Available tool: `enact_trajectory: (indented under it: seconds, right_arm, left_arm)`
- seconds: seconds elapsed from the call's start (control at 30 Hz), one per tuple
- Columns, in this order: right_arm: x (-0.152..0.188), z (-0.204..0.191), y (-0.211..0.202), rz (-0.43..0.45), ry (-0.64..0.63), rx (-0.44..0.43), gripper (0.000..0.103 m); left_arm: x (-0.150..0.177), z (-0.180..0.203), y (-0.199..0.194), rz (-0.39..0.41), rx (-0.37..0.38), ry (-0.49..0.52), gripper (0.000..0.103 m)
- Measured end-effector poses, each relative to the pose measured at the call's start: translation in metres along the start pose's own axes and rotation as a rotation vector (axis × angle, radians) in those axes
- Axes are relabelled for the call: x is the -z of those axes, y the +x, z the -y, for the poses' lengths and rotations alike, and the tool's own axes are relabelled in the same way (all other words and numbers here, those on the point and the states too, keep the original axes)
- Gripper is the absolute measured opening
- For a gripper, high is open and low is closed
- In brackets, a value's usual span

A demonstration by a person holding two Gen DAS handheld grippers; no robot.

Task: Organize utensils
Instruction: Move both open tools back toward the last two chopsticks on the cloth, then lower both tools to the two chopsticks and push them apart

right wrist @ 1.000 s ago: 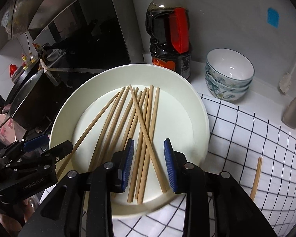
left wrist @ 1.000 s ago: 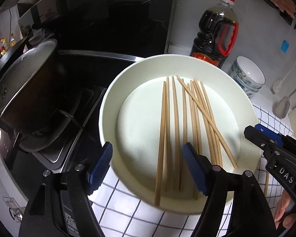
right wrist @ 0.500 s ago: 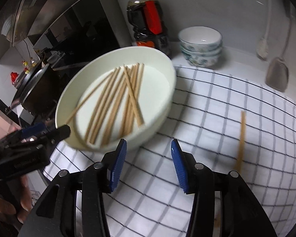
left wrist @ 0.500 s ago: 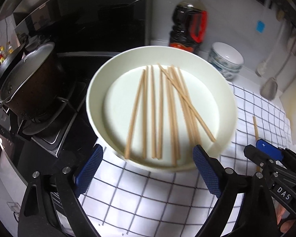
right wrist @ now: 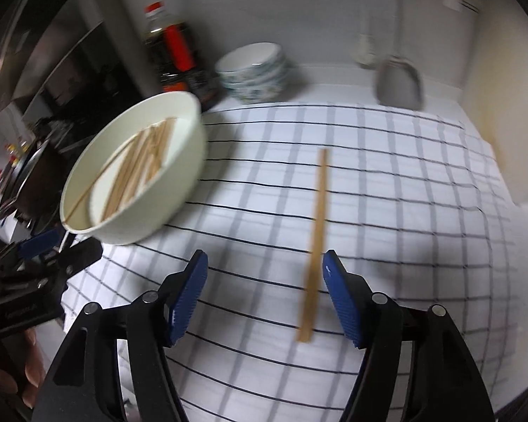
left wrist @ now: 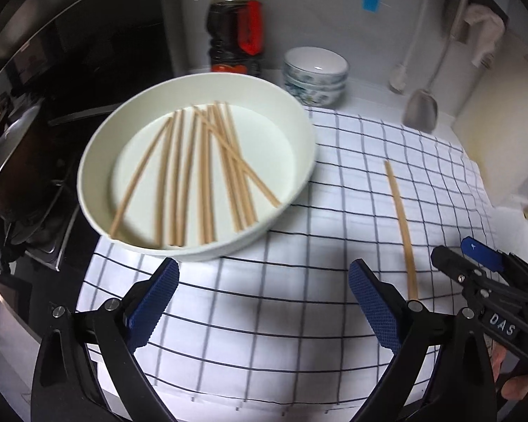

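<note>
1. Stove and a dark pot (left wrist: 14, 161) sat at the far left, beside the counter.
2. White bowl (left wrist: 200, 246) rested on the left part of the checked cloth (left wrist: 264, 316), its edge reaching past the cloth toward the stove; a loose bundle of chopsticks (left wrist: 200, 176) lay inside it, one crossing the others.
3. Behind the bowl stood a dark sauce bottle (left wrist: 236, 24) with a red handle, and just to its right a stack of patterned bowls (left wrist: 315, 74).
4. Left gripper (left wrist: 264, 302) hung over bare cloth in front of the bowl, jaws spread wide and opening further, nothing between them.
5. Single chopstick (right wrist: 315, 242) lay alone on the cloth, well apart from the bowl, pointing away from the cameras.
6. Right gripper (right wrist: 265, 299) hovered over that chopstick's near end, jaws parted and opening, the stick between the blue pads (right wrist: 341, 302) close to the right one; contact could not be told.
7. Hanging ladle (left wrist: 420, 109) was at the far right by the wall.
</note>
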State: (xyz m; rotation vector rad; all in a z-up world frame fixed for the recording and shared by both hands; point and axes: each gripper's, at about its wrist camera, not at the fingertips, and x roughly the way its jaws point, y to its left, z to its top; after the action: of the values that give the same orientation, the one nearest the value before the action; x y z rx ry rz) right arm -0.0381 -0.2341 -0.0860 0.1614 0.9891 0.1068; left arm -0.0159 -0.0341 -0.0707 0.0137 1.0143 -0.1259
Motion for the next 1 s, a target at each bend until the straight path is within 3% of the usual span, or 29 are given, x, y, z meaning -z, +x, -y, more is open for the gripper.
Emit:
enact_trajectory:
  seconds: [0.4,1.0]
  right_arm:
    - [0.031,0.061,0.011,-0.007,0.086,0.103,0.065]
    - [0.032,0.063,0.067,-0.066,0.061,0.106,0.065]
  left_arm:
    - [0.013,0.049,0.017,-0.034,0.040,0.080,0.095]
    - [0.010,0.060,0.047,-0.052,0.011,0.093,0.095]
